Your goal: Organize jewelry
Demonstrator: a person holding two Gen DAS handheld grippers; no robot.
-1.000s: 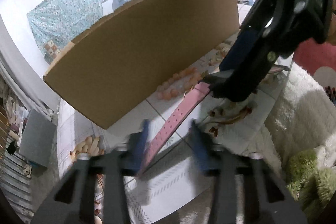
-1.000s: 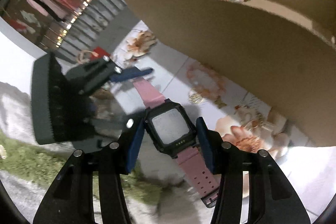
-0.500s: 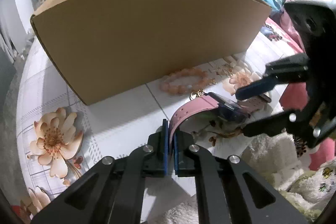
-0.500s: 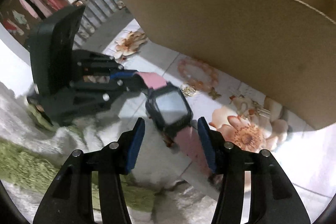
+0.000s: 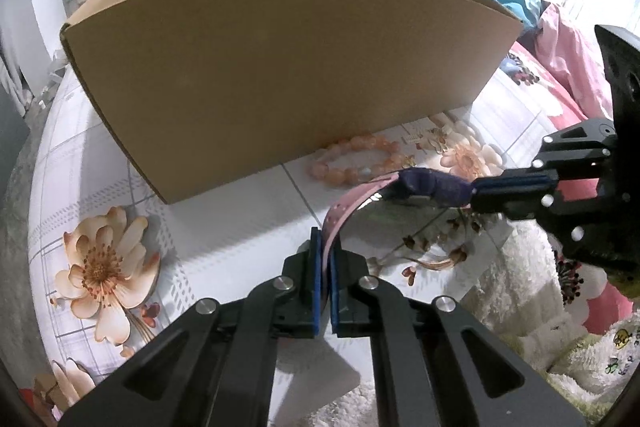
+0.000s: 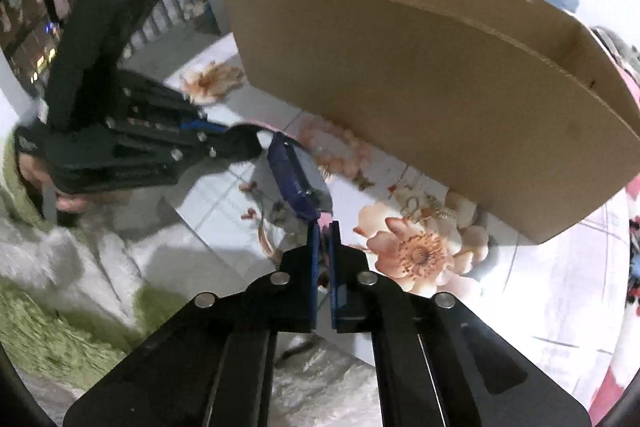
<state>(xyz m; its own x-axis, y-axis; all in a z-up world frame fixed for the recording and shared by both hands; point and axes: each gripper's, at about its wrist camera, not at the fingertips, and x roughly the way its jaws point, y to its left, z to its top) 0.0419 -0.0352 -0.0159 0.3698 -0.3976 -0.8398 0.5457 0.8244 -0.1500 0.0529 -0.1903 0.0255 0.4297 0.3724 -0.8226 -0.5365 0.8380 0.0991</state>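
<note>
A pink-strapped watch (image 5: 352,201) with a dark square case (image 5: 432,187) hangs above the floral tablecloth, held between both grippers. My left gripper (image 5: 326,247) is shut on one strap end. My right gripper (image 6: 323,231) is shut on the other strap end, with the case (image 6: 290,181) seen edge-on just ahead of it. The right gripper (image 5: 500,187) also shows in the left wrist view, the left gripper (image 6: 208,137) in the right wrist view. A peach bead bracelet (image 5: 352,163) lies on the cloth in front of the cardboard box (image 5: 280,67), also visible in the right wrist view (image 6: 336,151).
The open cardboard box (image 6: 420,79) stands across the back of the table. Small gold earrings (image 6: 424,207) lie near a printed flower. White and green fluffy rugs (image 6: 60,307) border the table edge. Pink bedding (image 5: 560,59) lies at the right.
The left gripper closed on the pink strap; then the right gripper, open around the watch case before, closed on the other strap end. The watch turned edge-on and lifted off the cloth.
</note>
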